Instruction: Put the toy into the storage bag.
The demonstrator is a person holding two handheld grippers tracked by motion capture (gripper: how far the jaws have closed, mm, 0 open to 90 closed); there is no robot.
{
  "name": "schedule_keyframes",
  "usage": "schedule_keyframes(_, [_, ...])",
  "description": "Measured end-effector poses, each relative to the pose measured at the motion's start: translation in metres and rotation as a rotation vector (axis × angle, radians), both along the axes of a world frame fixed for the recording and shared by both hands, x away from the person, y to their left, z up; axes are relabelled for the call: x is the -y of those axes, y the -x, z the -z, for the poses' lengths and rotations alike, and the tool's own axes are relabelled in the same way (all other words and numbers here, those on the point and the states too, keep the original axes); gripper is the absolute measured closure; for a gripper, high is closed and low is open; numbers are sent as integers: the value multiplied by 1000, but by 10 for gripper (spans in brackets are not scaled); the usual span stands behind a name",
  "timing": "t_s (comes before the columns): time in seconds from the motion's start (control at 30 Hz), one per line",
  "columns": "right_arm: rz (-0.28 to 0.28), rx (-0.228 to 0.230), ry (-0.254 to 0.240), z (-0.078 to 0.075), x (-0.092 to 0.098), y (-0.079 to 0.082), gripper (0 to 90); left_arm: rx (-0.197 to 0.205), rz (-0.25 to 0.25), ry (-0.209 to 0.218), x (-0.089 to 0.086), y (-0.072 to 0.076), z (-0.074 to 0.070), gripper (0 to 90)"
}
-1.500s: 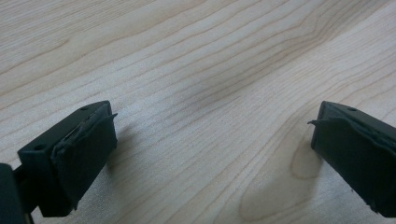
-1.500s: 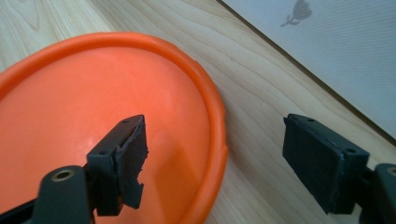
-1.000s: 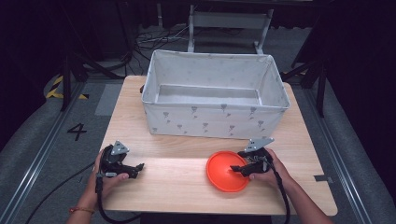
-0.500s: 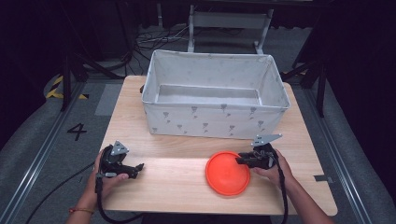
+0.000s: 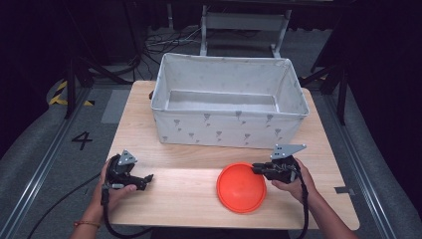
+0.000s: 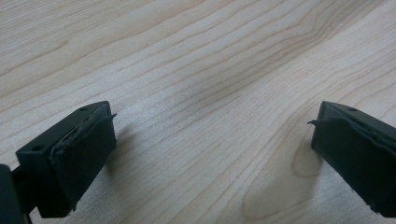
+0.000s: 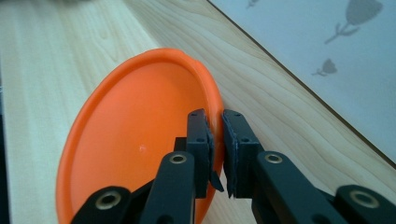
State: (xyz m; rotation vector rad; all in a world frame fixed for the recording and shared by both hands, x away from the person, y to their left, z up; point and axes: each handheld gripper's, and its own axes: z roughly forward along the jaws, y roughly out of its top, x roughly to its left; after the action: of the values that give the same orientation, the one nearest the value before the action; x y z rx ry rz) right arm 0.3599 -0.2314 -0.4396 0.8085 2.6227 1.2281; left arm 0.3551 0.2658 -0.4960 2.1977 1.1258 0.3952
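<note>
Orange plate (image 5: 241, 187) is lying on the wooden table (image 5: 174, 194) before the fabric bin (image 5: 229, 102) — the right gripper (image 7: 215, 140) is pinching its rim. Left gripper (image 6: 210, 140) is resting spread wide, empty, over bare wood.

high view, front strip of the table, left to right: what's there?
left gripper → orange plate → right gripper, its jaws closed on the plate's right rim. The fabric bin sits behind, farther back.
</note>
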Motion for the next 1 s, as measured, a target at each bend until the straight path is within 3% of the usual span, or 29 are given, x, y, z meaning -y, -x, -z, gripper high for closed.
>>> schedule_keyframes(0.27, [-50, 78, 33, -14, -10, 13, 827, 1, 1, 0, 0, 0, 0, 2])
schedule_keyframes(0.63, [-130, 188, 70, -48, -13, 31, 830, 0, -3, 2, 0, 1, 0, 5])
schedule_keyframes(0.87, [-157, 204, 103, -57, -16, 32, 830, -1, -3, 2, 0, 1, 0, 5])
schedule_keyframes(1.0, [-164, 235, 124, -67, -17, 34, 831, -1, -3, 2, 0, 1, 0, 5])
